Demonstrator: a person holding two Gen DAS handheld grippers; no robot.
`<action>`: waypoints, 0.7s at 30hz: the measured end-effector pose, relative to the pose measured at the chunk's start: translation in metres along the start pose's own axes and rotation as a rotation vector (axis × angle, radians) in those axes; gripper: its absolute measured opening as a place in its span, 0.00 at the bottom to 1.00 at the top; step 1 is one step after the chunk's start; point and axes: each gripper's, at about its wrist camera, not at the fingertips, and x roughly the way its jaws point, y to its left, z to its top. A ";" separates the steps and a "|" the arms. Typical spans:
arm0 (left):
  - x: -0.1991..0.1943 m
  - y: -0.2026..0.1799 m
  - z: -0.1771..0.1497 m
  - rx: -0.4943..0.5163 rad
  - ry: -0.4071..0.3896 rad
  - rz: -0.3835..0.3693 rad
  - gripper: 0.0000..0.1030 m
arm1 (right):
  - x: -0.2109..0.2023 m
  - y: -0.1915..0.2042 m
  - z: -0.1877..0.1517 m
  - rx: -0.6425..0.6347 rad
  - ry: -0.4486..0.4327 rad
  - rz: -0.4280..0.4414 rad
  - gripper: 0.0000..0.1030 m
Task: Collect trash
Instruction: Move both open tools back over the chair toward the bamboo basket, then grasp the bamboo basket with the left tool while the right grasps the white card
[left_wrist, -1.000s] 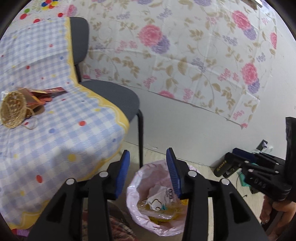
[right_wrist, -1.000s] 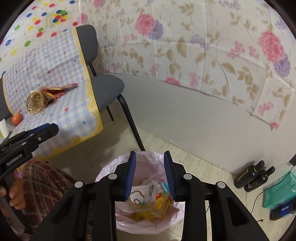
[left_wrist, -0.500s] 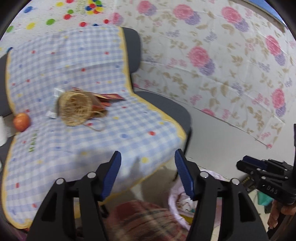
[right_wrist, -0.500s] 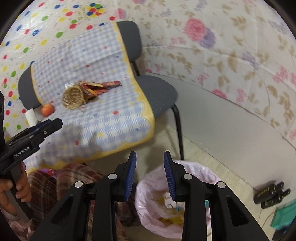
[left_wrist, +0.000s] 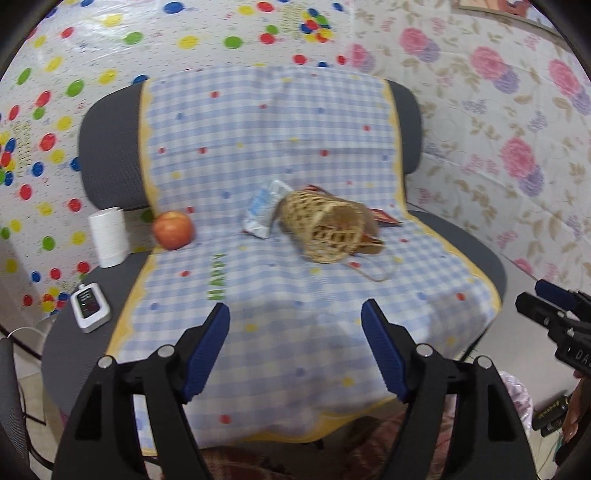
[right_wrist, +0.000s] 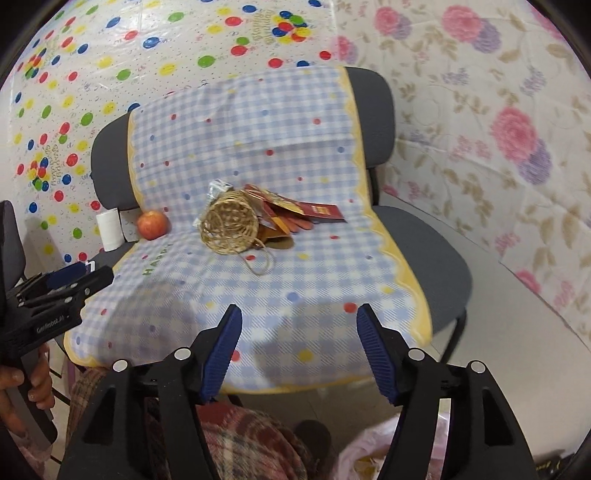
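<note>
A wicker basket (left_wrist: 325, 229) (right_wrist: 231, 229) lies tipped over on a blue checked cloth (left_wrist: 295, 147) (right_wrist: 258, 122) draped over a grey chair. Red and orange wrappers (left_wrist: 384, 218) (right_wrist: 306, 214) stick out beside it. A white-and-blue packet (left_wrist: 264, 210) (right_wrist: 218, 188) lies behind it. My left gripper (left_wrist: 295, 306) hovers over the cloth's front edge, jaws opening, nothing between them. My right gripper (right_wrist: 299, 308) is likewise short of the basket, jaws opening and empty. The pink trash bag (left_wrist: 515, 391) (right_wrist: 365, 461) sits low on the floor to the right.
An apple (left_wrist: 173, 229) (right_wrist: 152, 225), a white paper roll (left_wrist: 109, 236) (right_wrist: 109, 229) and a small white device (left_wrist: 90, 306) rest at the seat's left. Dark bottles (left_wrist: 550, 413) stand on the floor by the bag. A person's plaid clothing (right_wrist: 240, 435) fills the space below the grippers.
Both views have swung up and left from the pink trash bag to the chair seat with the basket. Both grippers' jaws stand wider apart than before.
</note>
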 end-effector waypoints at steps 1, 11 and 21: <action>0.002 0.009 0.000 -0.013 0.005 0.016 0.70 | 0.006 0.003 0.004 -0.007 0.000 0.004 0.64; 0.030 0.043 0.009 -0.070 0.033 0.068 0.71 | 0.062 0.022 0.037 -0.064 0.029 0.046 0.57; 0.080 0.039 0.032 -0.060 0.055 0.063 0.71 | 0.127 0.012 0.070 -0.113 0.058 0.101 0.43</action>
